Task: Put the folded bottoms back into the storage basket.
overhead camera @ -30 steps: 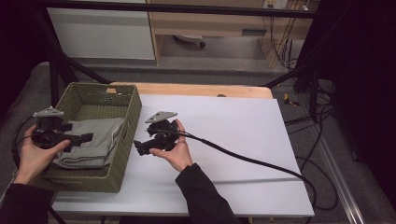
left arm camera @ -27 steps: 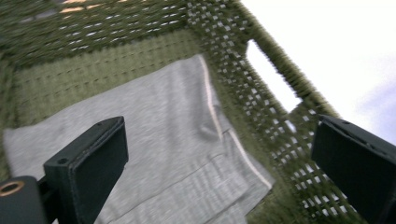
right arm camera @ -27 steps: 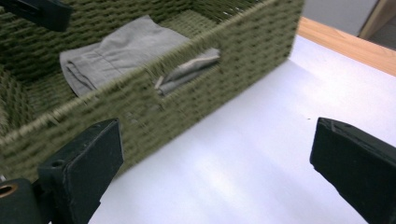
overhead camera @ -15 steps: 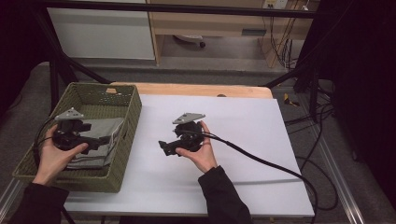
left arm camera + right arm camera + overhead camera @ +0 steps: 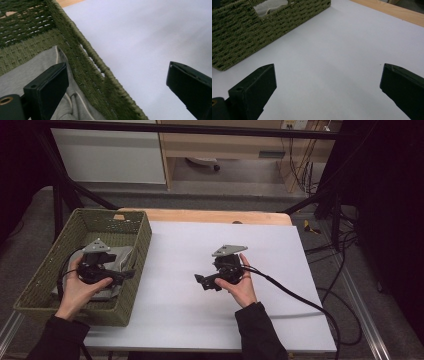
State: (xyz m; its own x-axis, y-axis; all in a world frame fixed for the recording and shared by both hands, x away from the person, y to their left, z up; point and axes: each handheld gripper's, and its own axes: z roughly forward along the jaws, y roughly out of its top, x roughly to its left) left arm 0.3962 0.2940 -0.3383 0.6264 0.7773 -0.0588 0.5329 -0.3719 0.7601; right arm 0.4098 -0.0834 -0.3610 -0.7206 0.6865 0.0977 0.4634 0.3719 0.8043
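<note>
A green woven basket [image 5: 142, 237] stands on the left side of the white table [image 5: 280, 270], with a folded grey cloth [image 5: 120, 256] inside. My left gripper [image 5: 128, 274] hovers over the basket's right part, open and empty. In the left gripper view its jaws [image 5: 116, 72] straddle the basket's rim [image 5: 92, 53], with the grey cloth [image 5: 32, 67] under the left jaw. My right gripper [image 5: 201, 281] is held over the middle of the table, pointing left toward the basket. It is open [image 5: 328, 72] with only bare table between the jaws, and the basket [image 5: 249, 32] lies ahead.
A wooden strip [image 5: 210, 216] runs along the table's far edge. Black cables [image 5: 300, 300] trail from the right gripper across the table's right side. A black frame and cabinets stand beyond the table. Bare white surface lies between the basket and the right gripper.
Both hands have shifted to the right. The left gripper came from the basket's left edge to above its right part. The right gripper moved away from the basket toward the table's middle.
</note>
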